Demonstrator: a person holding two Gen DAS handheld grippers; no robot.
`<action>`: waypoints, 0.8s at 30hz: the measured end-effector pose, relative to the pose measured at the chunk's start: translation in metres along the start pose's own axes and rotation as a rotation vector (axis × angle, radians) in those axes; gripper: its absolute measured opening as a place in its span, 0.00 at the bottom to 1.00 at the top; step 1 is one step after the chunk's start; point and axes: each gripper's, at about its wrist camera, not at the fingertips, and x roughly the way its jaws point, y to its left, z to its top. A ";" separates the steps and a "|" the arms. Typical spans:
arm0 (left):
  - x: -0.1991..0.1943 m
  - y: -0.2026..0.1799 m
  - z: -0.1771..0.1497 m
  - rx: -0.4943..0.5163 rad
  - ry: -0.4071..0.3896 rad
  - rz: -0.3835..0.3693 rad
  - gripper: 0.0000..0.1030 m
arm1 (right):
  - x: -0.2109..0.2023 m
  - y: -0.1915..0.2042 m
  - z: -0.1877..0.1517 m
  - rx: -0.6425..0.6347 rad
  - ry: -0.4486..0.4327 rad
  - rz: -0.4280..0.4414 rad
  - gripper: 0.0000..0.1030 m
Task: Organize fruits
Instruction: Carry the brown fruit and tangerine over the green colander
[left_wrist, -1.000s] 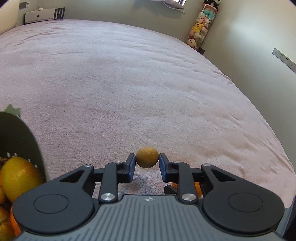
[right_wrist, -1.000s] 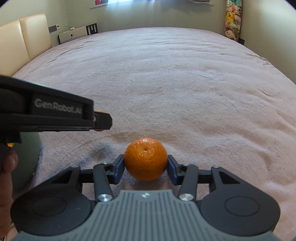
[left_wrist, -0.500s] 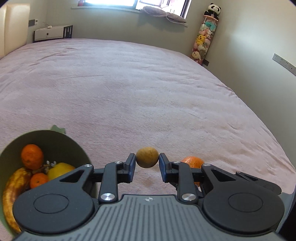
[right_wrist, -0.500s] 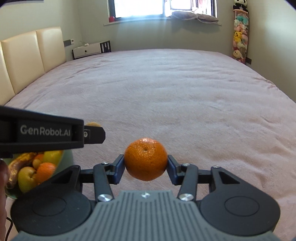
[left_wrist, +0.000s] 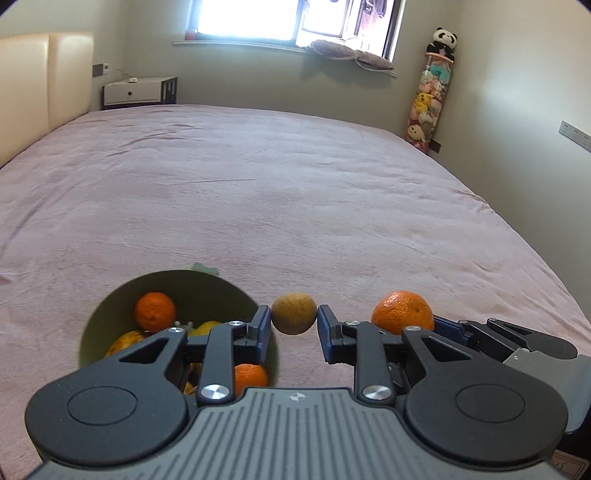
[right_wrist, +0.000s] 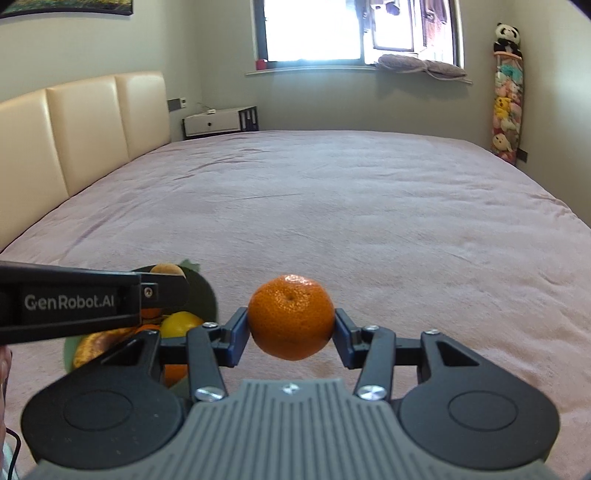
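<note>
Green bowl (left_wrist: 110, 314) at left on pink bedspread (left_wrist: 295, 203), already holding tangerines, lemon, maybe banana (half hidden, hard to say). Left gripper (left_wrist: 294, 325) pinching small brown fruit (left_wrist: 294, 313), kiwi by looks, just right of bowl rim. Right gripper (right_wrist: 291, 328) clamped on tangerine (right_wrist: 291, 316), beside it. Step: carrying both to bowl. Next: shift over opening, lower, let go one at a time.

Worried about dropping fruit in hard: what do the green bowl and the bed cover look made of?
Bowl: probably matte plastic or glazed ceramic; smooth, even, dull green wall, no sure sign either way. Bed cover: soft plush fabric, mauve, with fuzzy nap and shallow wrinkles.
</note>
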 end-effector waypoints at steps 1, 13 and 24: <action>-0.004 0.004 -0.001 -0.004 -0.005 0.006 0.29 | -0.001 0.004 0.000 -0.010 -0.001 0.008 0.44; -0.028 0.056 -0.013 -0.072 -0.021 0.073 0.29 | -0.005 0.057 -0.001 -0.101 0.007 0.093 0.44; -0.032 0.095 -0.013 -0.152 -0.038 0.087 0.29 | 0.001 0.095 0.001 -0.186 0.013 0.154 0.44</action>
